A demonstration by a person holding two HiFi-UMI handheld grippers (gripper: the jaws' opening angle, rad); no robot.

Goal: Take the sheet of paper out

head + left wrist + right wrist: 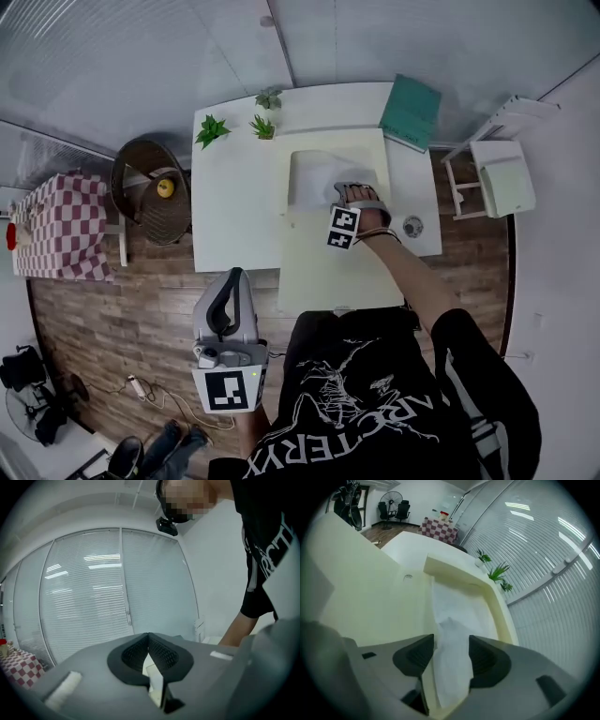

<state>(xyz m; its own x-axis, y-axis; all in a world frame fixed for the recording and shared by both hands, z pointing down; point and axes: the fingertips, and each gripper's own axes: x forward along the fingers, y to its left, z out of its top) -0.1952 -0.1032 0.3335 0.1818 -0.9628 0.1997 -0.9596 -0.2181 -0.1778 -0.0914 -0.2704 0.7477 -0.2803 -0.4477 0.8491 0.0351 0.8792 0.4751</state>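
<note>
A white sheet of paper (315, 174) lies crumpled in an open cream box (330, 140) on the white table (230, 202). The box's flat lid (323, 274) hangs over the table's near edge. My right gripper (350, 188) reaches down into the box. In the right gripper view its jaws (451, 641) stand wide apart, with a raised fold of the paper (451, 620) between them and the box wall (457, 572) beyond. My left gripper (233, 276) hovers off the table's near edge, jaws shut (148, 635) on nothing, pointing at window blinds.
A teal book (411, 112) lies at the table's far right corner, and three small plants (263, 125) stand along its far edge. A small round object (413, 226) sits right of the box. A wicker chair (150, 192) stands to the left and a white stool (502, 173) to the right.
</note>
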